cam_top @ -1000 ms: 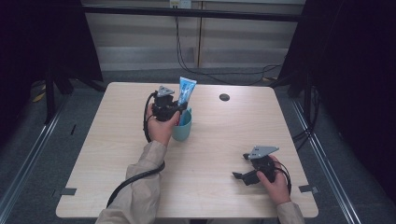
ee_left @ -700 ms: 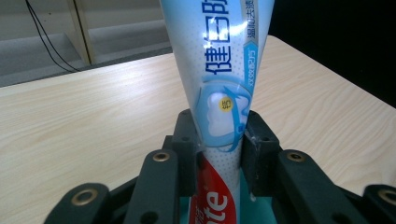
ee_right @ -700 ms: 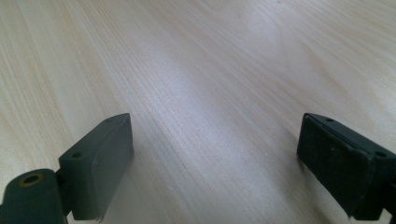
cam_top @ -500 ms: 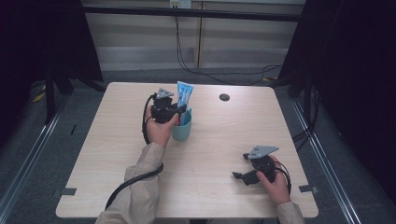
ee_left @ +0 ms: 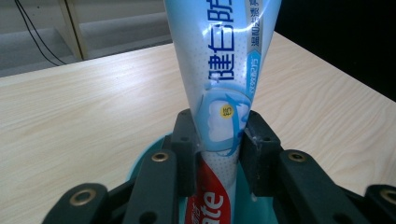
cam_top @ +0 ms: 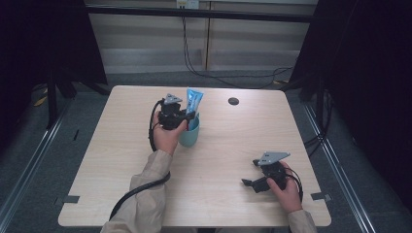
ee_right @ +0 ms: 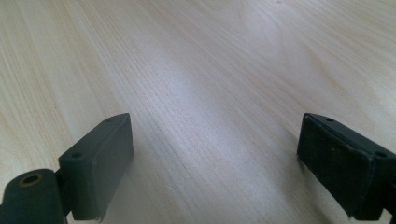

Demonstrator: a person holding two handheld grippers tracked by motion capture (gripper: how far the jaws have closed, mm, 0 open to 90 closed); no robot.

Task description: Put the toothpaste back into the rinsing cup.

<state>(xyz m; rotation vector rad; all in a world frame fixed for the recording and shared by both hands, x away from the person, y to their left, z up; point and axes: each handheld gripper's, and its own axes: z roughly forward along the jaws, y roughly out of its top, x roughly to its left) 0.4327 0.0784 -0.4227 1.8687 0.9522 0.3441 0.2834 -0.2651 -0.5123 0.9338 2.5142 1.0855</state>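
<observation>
Gripping the toothpaste tube, the left claw hides the cup's inside; right claw gapes.

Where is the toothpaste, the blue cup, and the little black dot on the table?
Blue-and-white toothpaste tube [ee_left: 219, 70], left gripper view, printed body.
Teal plastic cup [cam_top: 188, 138], high view, outer wall.
Small round black disc [cam_top: 233, 101], high view, its middle.

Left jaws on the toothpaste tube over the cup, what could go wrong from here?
1. The left gripper pinches the toothpaste tube low on its soft body; it may buckle or slip.
2. The tube's lower end sits inside the teal cup; a sideways pull could tip the cup.
3. The right gripper rests open on the table, far from the cup, so nothing steadies it.
</observation>
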